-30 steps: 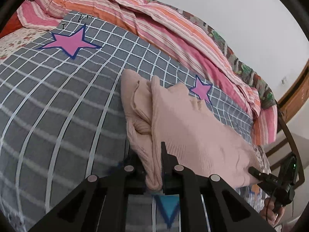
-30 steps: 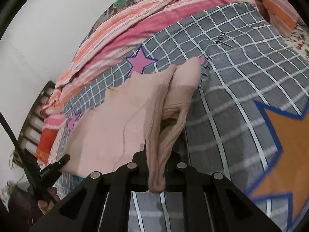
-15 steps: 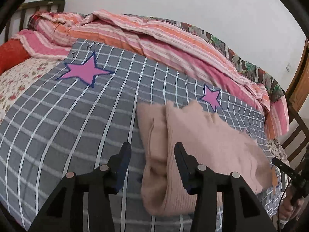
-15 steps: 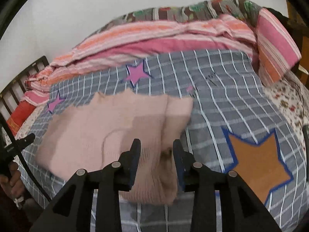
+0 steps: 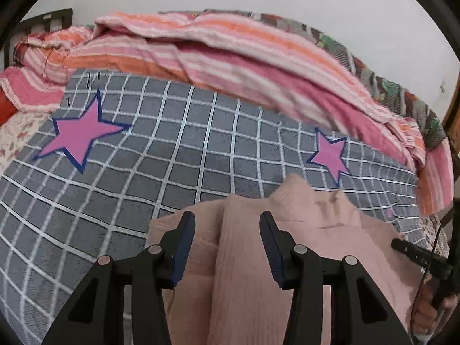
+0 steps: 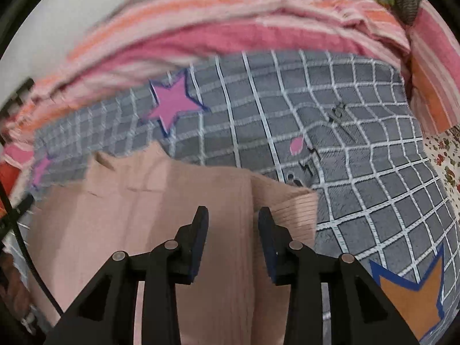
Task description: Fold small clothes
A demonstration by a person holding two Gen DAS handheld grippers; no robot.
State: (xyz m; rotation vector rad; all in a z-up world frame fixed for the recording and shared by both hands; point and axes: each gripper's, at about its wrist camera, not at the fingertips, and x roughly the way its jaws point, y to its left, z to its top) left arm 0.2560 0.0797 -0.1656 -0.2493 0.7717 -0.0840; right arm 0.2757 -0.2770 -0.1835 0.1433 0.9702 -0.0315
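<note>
A pale pink knit garment (image 5: 316,230) lies flat on a grey checked blanket (image 5: 172,158), with its side parts folded in over the body. In the left wrist view my left gripper (image 5: 225,218) hovers open just above the garment's folded left edge, and no cloth is pinched between its pads. In the right wrist view my right gripper (image 6: 233,211) is open over the garment (image 6: 143,215), near its ribbed right fold, and holds nothing. A hand with the right gripper's black tip (image 5: 417,256) shows at the right edge of the left wrist view.
The blanket (image 6: 359,172) has pink stars and an orange star (image 6: 408,296). A rumpled pink and orange striped quilt (image 5: 230,57) is heaped along the far side by the wall. Floral sheet (image 6: 448,158) shows at the bed's edges. A dark headboard (image 5: 43,20) stands far left.
Both grippers were shut on the garment's folded edges a second ago. They have let go, opened and drawn back, and the garment now lies flat on the blanket.
</note>
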